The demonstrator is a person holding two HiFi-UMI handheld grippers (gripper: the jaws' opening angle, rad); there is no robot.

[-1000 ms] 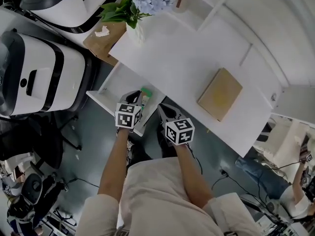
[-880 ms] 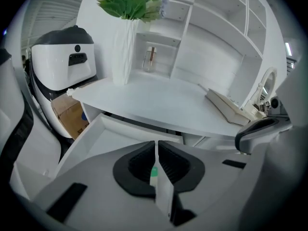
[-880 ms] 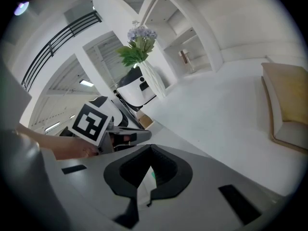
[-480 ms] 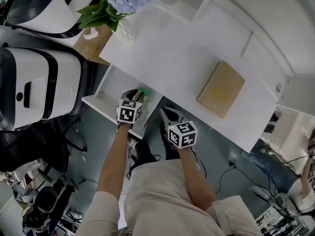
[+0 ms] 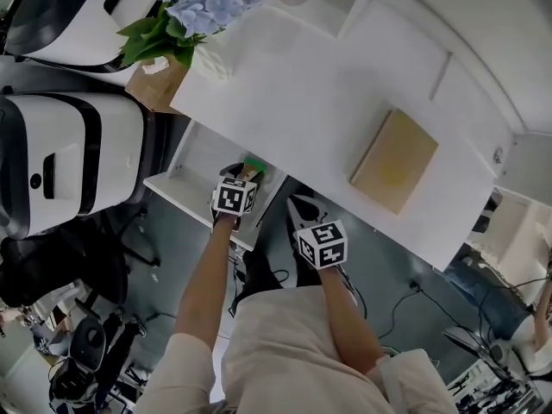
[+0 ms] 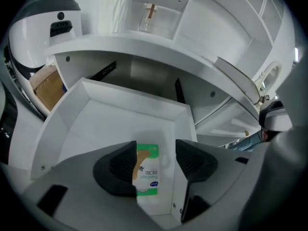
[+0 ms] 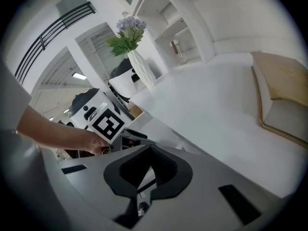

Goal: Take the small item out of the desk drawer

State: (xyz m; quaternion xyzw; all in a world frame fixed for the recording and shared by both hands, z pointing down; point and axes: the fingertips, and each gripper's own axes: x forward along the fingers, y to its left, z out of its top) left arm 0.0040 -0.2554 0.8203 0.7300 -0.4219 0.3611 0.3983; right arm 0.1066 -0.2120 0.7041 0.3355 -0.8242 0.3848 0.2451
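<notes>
The white desk drawer (image 6: 86, 124) stands pulled out under the desktop (image 5: 319, 93). A small green-and-white packet (image 6: 147, 170) lies flat in the drawer's near right corner. My left gripper (image 6: 155, 153) reaches into that corner and its jaws are opening; the packet lies between them against the left finger, with a gap to the right one. In the head view the left gripper (image 5: 239, 172) sits over the drawer (image 5: 185, 175) by the green packet (image 5: 254, 164). My right gripper (image 5: 302, 207) hangs just right of the drawer, below the desk edge, shut and empty (image 7: 148, 190).
A tan flat box (image 5: 394, 160) lies on the desktop at the right. A white vase of blue flowers (image 5: 194, 7) stands at the desk's left end. Big white machines (image 5: 69, 162) and a cardboard box (image 5: 155, 80) stand left of the desk. Shelves rise behind.
The left gripper has stayed at the drawer's corner with the green packet at its tips. The right gripper hangs in the same place. The head view has shifted slightly.
</notes>
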